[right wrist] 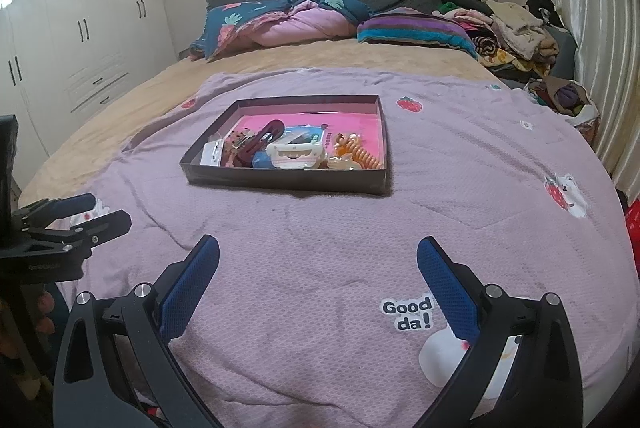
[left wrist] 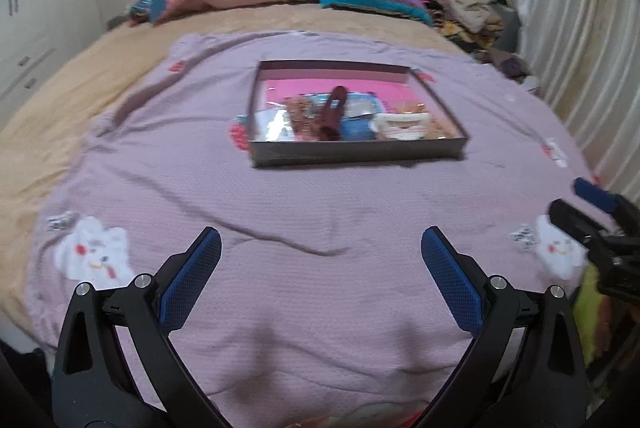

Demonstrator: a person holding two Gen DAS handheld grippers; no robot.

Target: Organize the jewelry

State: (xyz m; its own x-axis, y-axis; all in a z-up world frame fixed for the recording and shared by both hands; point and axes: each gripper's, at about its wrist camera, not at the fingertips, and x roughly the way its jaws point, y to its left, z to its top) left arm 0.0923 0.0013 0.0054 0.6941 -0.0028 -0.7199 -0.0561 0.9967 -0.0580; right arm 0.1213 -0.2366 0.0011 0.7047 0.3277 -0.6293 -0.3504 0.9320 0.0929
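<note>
A shallow dark box (left wrist: 356, 149) (right wrist: 280, 183) with a pink lining lies on the lilac blanket in the middle of the bed. It holds several hair clips and accessories: a dark red claw clip (left wrist: 332, 111) (right wrist: 260, 141), a white clip (left wrist: 402, 125) (right wrist: 294, 153) and orange pieces (right wrist: 356, 155). My left gripper (left wrist: 320, 252) is open and empty, low over the blanket, well short of the box. My right gripper (right wrist: 318, 260) is open and empty, also short of the box. Each gripper shows at the edge of the other's view (left wrist: 592, 211) (right wrist: 80, 218).
The lilac blanket (right wrist: 440, 187) covers a tan bedspread (right wrist: 132, 107). Pillows and a folded quilt (right wrist: 280, 19) lie at the headboard. A clothes pile (right wrist: 516, 31) sits far right by a curtain (right wrist: 596, 39). White wardrobes (right wrist: 80, 19) stand on the left.
</note>
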